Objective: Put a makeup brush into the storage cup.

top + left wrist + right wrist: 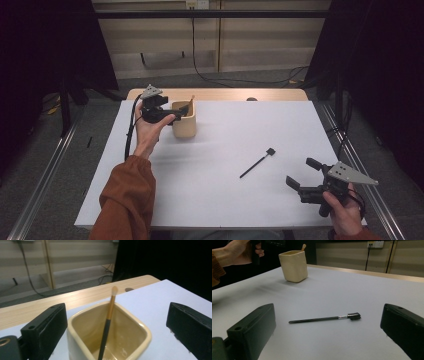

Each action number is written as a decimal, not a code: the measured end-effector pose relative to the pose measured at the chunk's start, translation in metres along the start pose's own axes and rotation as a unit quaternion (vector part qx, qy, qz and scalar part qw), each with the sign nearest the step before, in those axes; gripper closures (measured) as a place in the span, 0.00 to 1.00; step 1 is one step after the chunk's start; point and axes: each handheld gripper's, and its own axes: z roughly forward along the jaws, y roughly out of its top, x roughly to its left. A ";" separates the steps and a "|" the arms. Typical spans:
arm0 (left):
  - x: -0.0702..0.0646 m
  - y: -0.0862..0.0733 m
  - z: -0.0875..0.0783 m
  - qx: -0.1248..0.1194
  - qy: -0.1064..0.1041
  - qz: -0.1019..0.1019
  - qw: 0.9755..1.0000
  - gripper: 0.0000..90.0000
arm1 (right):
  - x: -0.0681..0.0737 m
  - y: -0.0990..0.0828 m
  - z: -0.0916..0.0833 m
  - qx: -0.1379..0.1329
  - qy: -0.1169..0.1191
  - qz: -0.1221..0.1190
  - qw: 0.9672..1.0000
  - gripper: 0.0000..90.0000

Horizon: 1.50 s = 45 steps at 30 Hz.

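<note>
Right gripper (304, 176): at 5 o'clock on the table, jaws spread wide with nothing between them, aimed toward 10 o'clock.
Black brush (257, 163): lies flat on the white table (225, 200) just right of centre, near the right gripper at its 10 o'clock, head toward 1 o'clock, open surface all round.
Cream cup (184, 120): upright at 11 o'clock, well apart from the black brush.
Gold-handled brush (107, 323): stands tilted inside the cup, pale tip above the rim.
Left gripper (172, 111): at the cup's left rim, jaws wide apart, gripping nothing.
Wooden edge (220, 94): at 12 o'clock, beyond the cup.
</note>
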 end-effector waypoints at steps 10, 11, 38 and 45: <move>-0.002 -0.002 -0.017 -0.004 0.010 0.009 1.000 0.02 | -0.001 0.000 0.000 -0.001 0.000 0.002 1.000 0.00; -0.002 -0.002 -0.019 -0.003 0.013 0.009 1.000 0.02 | 0.000 0.000 0.000 -0.001 0.000 0.002 1.000 0.00; -0.027 -0.024 -0.069 -0.007 0.027 0.043 0.999 0.03 | 0.000 0.000 0.001 0.001 0.002 -0.002 1.000 0.00; -0.033 -0.035 -0.080 -0.011 0.028 0.041 0.999 0.03 | 0.000 0.000 0.001 0.001 0.002 -0.002 1.000 0.00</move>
